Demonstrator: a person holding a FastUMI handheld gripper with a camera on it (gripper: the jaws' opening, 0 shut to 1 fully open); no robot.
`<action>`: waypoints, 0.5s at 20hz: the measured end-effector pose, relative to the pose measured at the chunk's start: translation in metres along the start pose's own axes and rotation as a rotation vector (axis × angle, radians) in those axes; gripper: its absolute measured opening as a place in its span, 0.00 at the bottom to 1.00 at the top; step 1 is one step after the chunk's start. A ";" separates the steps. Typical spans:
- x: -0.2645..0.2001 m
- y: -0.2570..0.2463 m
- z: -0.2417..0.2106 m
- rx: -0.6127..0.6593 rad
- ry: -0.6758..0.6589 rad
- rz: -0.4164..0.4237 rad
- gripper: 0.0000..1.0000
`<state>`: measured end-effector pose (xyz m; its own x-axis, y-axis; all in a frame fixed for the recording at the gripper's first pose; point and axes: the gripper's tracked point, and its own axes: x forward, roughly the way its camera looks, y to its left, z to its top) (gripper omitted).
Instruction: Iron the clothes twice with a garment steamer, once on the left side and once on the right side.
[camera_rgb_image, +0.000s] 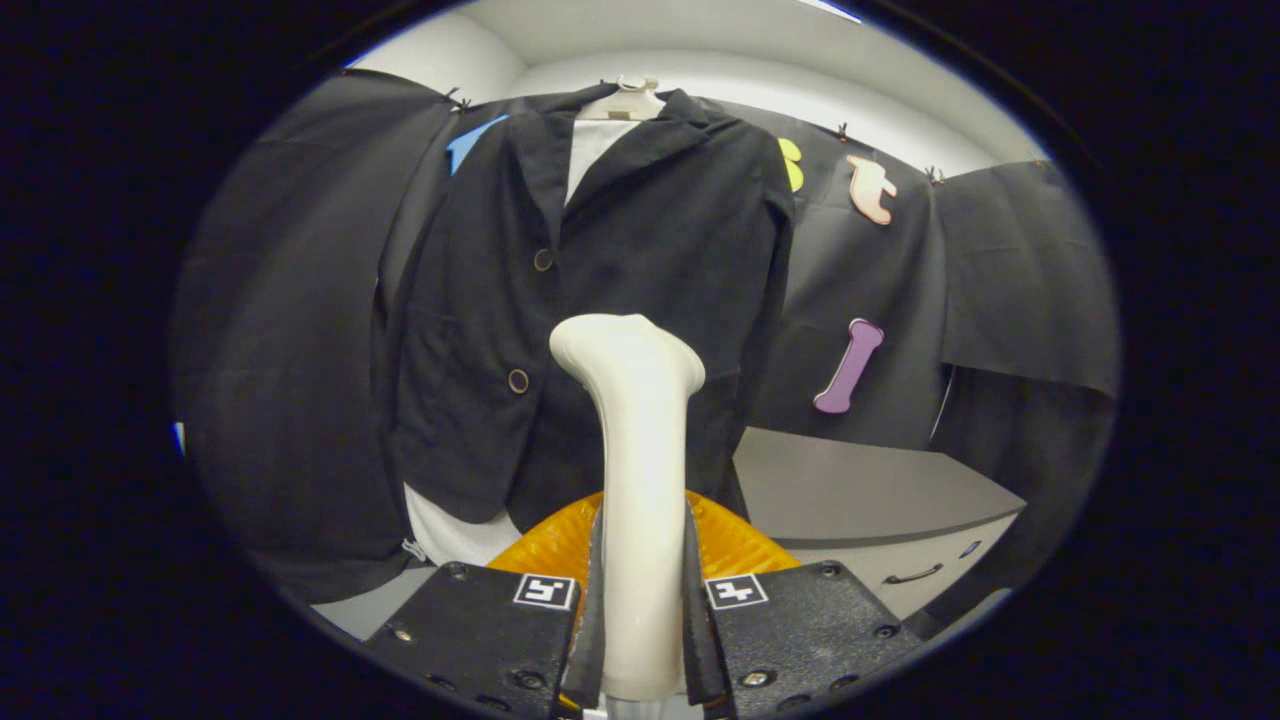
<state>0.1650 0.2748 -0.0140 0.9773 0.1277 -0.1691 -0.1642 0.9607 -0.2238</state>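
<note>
- My hand-held gripper (642, 600), at the bottom centre of the frame, is clamped on the handle of the garment steamer (638, 480), one finger pressing each side.
- The steamer stands upright between the fingers, its head at mid-frame, facing the jacket; whether it touches the cloth I cannot tell.
- Just behind the handle sits an orange ribbed basket (725, 545).
- The dark jacket (600, 300) hangs on a hanger (628, 100) at the upper centre, over a white shirt.
- A grey worktop (850, 490) lies at the lower right.
- I judge a pass is at hand; next I must bring the head onto one front panel and draw it along steadily.
</note>
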 end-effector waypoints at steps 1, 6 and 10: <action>0.000 -0.001 -0.007 -0.006 0.014 -0.002 0.34; -0.005 -0.001 -0.044 -0.010 0.085 0.004 0.34; -0.007 0.004 -0.080 -0.019 0.152 0.014 0.34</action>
<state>0.1463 0.2581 -0.0907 0.9435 0.1010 -0.3155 -0.1818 0.9541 -0.2382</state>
